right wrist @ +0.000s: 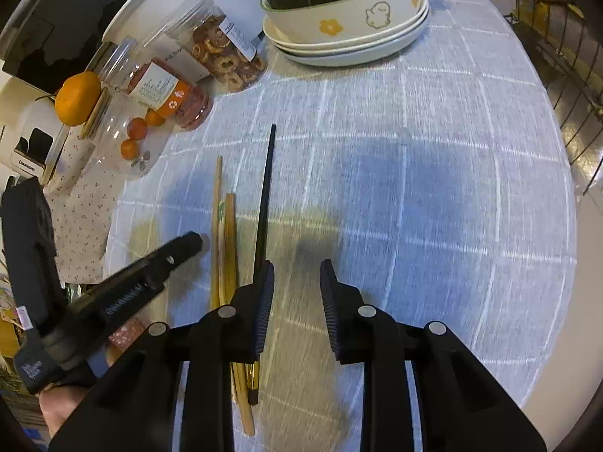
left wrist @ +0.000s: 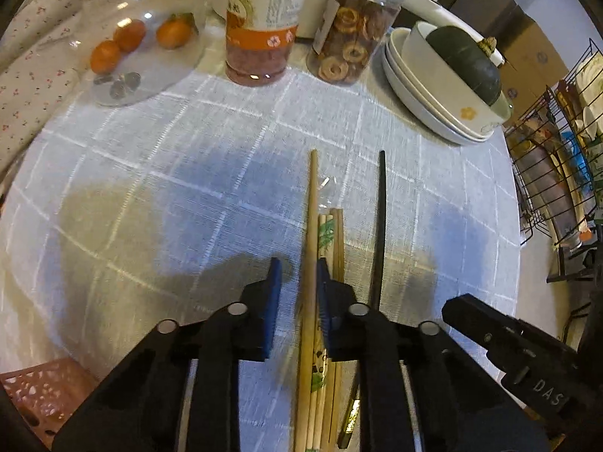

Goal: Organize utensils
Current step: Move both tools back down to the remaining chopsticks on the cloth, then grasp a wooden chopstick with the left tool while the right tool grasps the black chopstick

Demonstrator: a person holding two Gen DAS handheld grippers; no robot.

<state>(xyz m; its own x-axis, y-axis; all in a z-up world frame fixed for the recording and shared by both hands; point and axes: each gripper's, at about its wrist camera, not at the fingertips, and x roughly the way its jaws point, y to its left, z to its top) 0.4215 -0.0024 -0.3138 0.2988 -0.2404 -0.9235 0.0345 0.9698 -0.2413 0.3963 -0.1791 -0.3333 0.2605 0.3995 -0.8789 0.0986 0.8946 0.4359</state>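
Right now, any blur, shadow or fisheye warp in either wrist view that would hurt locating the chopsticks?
Left wrist: motion streaks smear the cloth and the chopsticks near the left tongs; dark shadow lies just left of the pads. Right wrist: milder streaking; a shadow patch covers the cloth middle, and the black chopstick stays crisp. Both: strong barrel warp and dark corners.

Tablecloth (left wrist: pixel 188 173) was coarse woven cloth, matt, pale with white grid lines. Long chopstick (left wrist: pixel 312 226) looked like bare light wood, matt; black chopstick (left wrist: pixel 381 207) smooth, slight sheen. Jars (left wrist: pixel 264 26) were clear glossy plastic with paper labels. Bowls (left wrist: pixel 433 86) glazed ceramic, glossy. Rack (left wrist: pixel 546 188) thin black wire. Gripper pads (left wrist: pixel 275 301) ribbed blue, rubbery-looking.
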